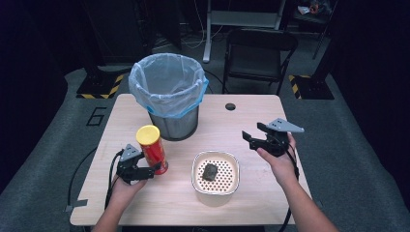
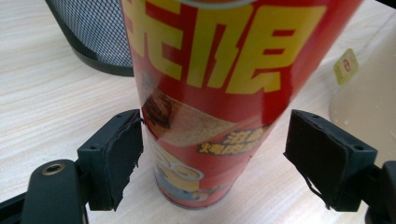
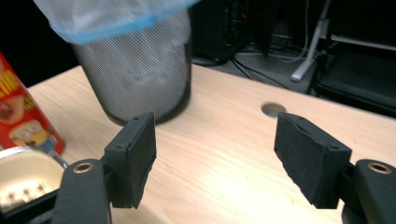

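Two grippers over a light wood desk (image 1: 251, 193). Left gripper (image 1: 145, 171) sits at the near left part of the desk, jaws straddling the lower part of a red chip can (image 1: 153, 151) with a yellow lid. The can stands upright on the desk, just in front of the mesh trash bin (image 1: 169, 96) and left of the white perforated bowl (image 1: 215, 176). In the left gripper view the can (image 2: 219, 93) fills the space between the two black jaws: one pad touches the can's side at its top corner, the other pad stands off with a visible gap. So the jaws are partly open around the can, not clamped on it.

Right gripper (image 1: 251, 137) hovers at the right side of the desk, above the surface, well apart from the can and just up-right of the bowl. In the right gripper view its jaws are spread wide with bare desk between them, holding nothing; the bin (image 3: 135, 70), the can (image 3: 25, 116) and the bowl rim (image 3: 23, 177) sit off to its left.

The bin carries a pale blue bag liner (image 1: 167, 79) folded over its rim. The bowl holds one small dark lump (image 1: 210, 172). A round cable hole (image 1: 230, 106) sits at the far side of the desk.
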Demonstrator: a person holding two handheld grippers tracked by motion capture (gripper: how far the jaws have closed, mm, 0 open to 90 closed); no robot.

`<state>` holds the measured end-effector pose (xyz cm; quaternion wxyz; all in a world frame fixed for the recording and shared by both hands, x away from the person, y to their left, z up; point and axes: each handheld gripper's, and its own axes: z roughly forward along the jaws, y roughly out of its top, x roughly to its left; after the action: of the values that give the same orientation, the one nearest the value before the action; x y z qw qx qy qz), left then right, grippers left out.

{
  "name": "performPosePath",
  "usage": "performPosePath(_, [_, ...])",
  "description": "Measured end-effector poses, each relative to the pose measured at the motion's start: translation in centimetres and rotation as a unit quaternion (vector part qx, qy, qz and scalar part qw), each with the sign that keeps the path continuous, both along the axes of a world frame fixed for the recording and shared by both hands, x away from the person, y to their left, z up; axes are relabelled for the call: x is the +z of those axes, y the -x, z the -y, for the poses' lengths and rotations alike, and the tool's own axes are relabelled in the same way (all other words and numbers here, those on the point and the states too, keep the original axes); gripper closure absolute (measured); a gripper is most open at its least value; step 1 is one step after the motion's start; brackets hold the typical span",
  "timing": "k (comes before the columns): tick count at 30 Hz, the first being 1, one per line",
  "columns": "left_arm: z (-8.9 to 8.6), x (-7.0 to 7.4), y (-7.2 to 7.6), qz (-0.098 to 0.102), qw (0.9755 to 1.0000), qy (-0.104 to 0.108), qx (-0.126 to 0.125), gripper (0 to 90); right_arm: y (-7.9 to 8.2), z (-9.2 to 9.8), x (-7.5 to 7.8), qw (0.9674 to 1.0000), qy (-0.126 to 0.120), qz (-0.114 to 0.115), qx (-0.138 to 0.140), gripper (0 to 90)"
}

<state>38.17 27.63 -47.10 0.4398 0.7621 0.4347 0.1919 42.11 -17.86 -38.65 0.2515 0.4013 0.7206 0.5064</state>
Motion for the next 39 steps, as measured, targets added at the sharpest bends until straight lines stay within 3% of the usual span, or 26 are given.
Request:
performPosePath(4, [0.4,-0.3,-0.2,0.002,0.9999,0.001,0.010,18.5,0.9,1.5,-1.8,0.9998,-0.003,-0.009,-0.019,29.2])
performPosePath(7, [0.7,-0.5,-0.3,0.010,0.9998,-0.001,0.016,18.5,1.6,2.3,-3.4,0.9992,0.010,-0.013,-0.036,29.2])
performPosePath(11, [0.8,-0.9,-0.5,0.008,0.9997,0.006,0.021,18.5,2.4,2.8,-5.3,0.9978,0.035,-0.029,-0.048,29.2])
performPosePath(18, [0.8,-1.5,-0.8,0.007,0.9992,0.018,0.034,19.5,3.8,3.0,-7.5,0.9966,0.047,-0.044,-0.051,29.2])
performPosePath(22, [1.1,-1.6,-0.7,0.018,0.9989,0.012,0.040,21.7,3.9,2.9,-8.2,0.9959,0.053,-0.051,-0.052,29.2])
performPosePath(27, [1.3,-1.6,-0.6,0.032,0.9986,-0.001,0.042,22.9,4.3,3.0,-9.3,0.9957,0.041,-0.063,-0.055,29.2])
performPosePath(34, [1.6,-1.3,-0.5,0.037,0.9983,-0.022,0.040,23.3,4.4,3.2,-9.8,0.9948,0.049,-0.067,-0.059,29.2])
performPosePath(39, [1.8,-1.0,-0.4,0.039,0.9985,-0.020,0.034,23.4,4.4,3.4,-10.1,0.9942,0.046,-0.073,-0.064,29.3])
